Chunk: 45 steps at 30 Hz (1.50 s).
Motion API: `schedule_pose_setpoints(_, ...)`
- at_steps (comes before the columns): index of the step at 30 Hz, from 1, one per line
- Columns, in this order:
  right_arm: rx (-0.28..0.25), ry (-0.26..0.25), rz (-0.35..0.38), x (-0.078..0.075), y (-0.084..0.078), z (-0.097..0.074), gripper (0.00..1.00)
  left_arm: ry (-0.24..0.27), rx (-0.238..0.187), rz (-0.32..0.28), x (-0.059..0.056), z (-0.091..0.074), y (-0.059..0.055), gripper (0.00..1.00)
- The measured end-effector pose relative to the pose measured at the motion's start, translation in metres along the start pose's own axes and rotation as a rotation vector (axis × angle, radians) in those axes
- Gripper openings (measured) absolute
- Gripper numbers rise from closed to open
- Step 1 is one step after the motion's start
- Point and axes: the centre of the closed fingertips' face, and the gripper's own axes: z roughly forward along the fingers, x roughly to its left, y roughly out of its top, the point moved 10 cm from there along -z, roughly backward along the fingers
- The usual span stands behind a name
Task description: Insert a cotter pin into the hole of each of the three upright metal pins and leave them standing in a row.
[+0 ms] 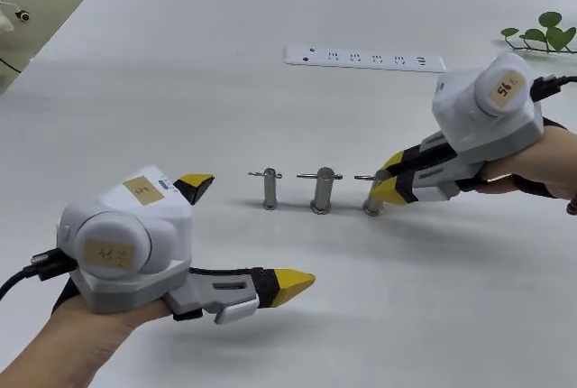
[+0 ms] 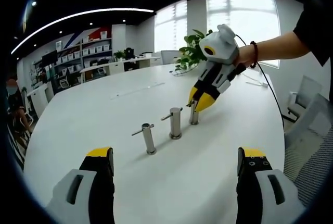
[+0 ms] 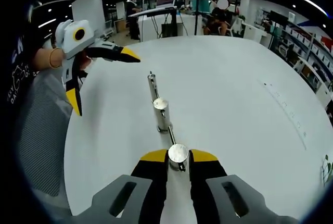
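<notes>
**A:** Which step are we on?

**B:** The last one, by my reading. Three pins stand in a row mid-worktop [image 1: 180, 72]: first pin [image 1: 270, 191], middle pin [image 1: 322, 193], third pin [image 1: 371, 207]. The first cotter [image 1: 261, 174] and the middle cotter [image 1: 309, 175] each sit through the top of their pin. The third cotter [image 1: 363, 177] pokes out of the third pin on the side facing the middle pin. It looks threaded, though I can't tell whether it is fully home.

**A:** And the tongs?

**B:** The right tongs [image 1: 387, 180] are pinching the head of the third pin. In the right gripper view the yellow tips sit tight on either side of it. The left tongs [image 1: 245, 233] are spread wide with nothing between them, near the front of the worktop and well apart from the row.

**A:** What does the next move call for?

**B:** My guess is to make sure that cotter is seated, then open the jaws evenly and draw straight back. The pin stands on a narrow foot, so a sideways drag could tip it into the middle pin.

**A:** How do the parts lie?

**B:** Each pin's long axis is vertical, head up and base on the worktop. The cotters lie level, roughly along the line of the row.
</notes>
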Motion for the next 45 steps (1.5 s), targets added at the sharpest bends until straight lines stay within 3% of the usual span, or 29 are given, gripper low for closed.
schedule_pose_setpoints(4, 0.01, -0.015, -0.009, -0.002, -0.003, -0.001, 0.17, 0.002, 0.003, -0.002, 0.0, 0.0, 0.0, 0.99)
schedule_pose_setpoints(17, -0.098, -0.104, 0.067, 0.011, -0.001, -0.024, 0.33, 0.025, -0.009, -0.042, 0.006, -0.002, 0.004, 0.97)
schedule_pose_setpoints(21, -0.175, -0.171, 0.146, 0.02, -0.001, -0.033, 0.41, 0.04, -0.025, -0.044, 0.007, -0.004, 0.009, 0.95)
schedule_pose_setpoints(30, -0.244, -0.264, 0.256, 0.046, -0.006, -0.044, 0.49, 0.06, -0.045, -0.073, 0.01, -0.004, 0.015, 0.94)
schedule_pose_setpoints(35, -0.309, -0.328, 0.369, 0.058, -0.009, -0.048, 0.54, 0.105, -0.042, -0.117, 0.015, -0.006, 0.016, 0.92)
schedule_pose_setpoints(45, -0.37, -0.42, 0.499, 0.076, -0.013, -0.04, 0.61, 0.171, -0.063, -0.148, 0.018, -0.011, 0.018, 0.9)
